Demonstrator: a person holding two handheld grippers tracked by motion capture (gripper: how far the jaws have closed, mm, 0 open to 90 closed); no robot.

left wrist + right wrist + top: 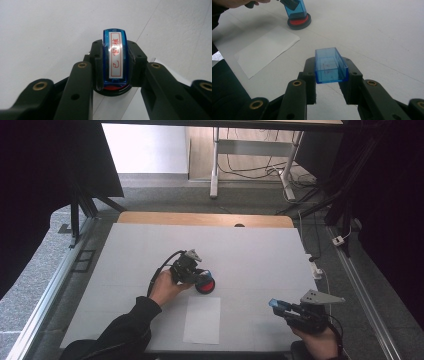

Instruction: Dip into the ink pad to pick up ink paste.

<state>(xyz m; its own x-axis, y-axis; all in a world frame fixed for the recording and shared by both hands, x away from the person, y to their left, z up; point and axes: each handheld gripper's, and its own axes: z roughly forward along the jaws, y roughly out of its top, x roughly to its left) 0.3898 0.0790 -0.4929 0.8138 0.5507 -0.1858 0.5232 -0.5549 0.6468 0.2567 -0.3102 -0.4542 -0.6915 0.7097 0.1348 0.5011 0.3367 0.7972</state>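
Note:
My left gripper [195,274] is shut on a blue stamp [115,56] with a white label printed in red. The stamp stands with its lower end on a round red ink pad [205,285] in a black case, near the middle of the table. From the right gripper view, the stamp [296,8] leans on the ink pad [300,21] at the far left. My right gripper [329,72] is shut on a clear blue rectangular cap [330,65], open end toward the camera. It hovers near the table's front right [277,305].
A white paper sheet [202,320] lies flat near the front edge, just in front of the ink pad, between the two hands. The table has a white cover [250,250]. Metal rails run along both sides, and cables lie off the right edge.

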